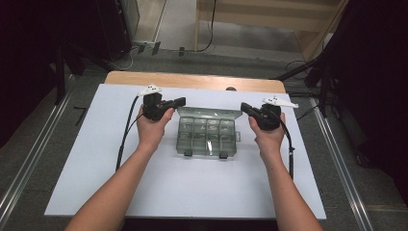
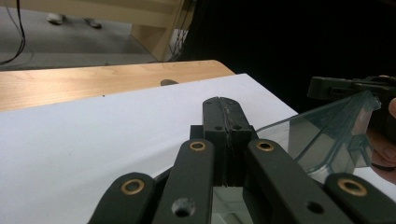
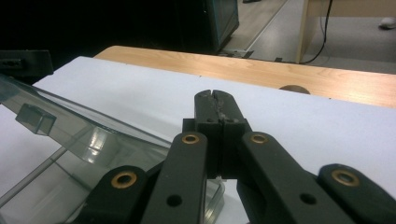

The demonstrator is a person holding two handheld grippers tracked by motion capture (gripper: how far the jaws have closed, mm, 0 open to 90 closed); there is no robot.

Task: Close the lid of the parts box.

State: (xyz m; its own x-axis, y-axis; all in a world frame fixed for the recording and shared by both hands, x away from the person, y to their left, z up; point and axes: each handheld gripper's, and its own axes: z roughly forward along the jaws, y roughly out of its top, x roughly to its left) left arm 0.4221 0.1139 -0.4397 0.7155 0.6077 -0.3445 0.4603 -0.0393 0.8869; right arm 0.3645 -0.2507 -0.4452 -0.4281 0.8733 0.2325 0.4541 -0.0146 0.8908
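Wooden counter (image 1: pixel 192 79) is covered by a white sheet (image 1: pixel 183 192), a strip of wood left bare at the far edge. A clear compartment box (image 1: pixel 207 132), lid raised, is seated mid-sheet.

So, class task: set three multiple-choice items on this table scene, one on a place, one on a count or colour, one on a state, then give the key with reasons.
1. Where is the clear box?
A. Between the two grippers
B. On the floor
C. Left of both grippers

2. What colour is the mat under the box?
A. Red
B. White
C. Green

3. How is the box lid?
A. Shut flat
C. Taken off and set aside
B. Raised open at the far edge

Key:
1 A: in the high view the box lies between the left gripper and the right gripper.
2 B: the mat shows white around the box.
3 B: the lid stands tilted up off the box in the right gripper view.
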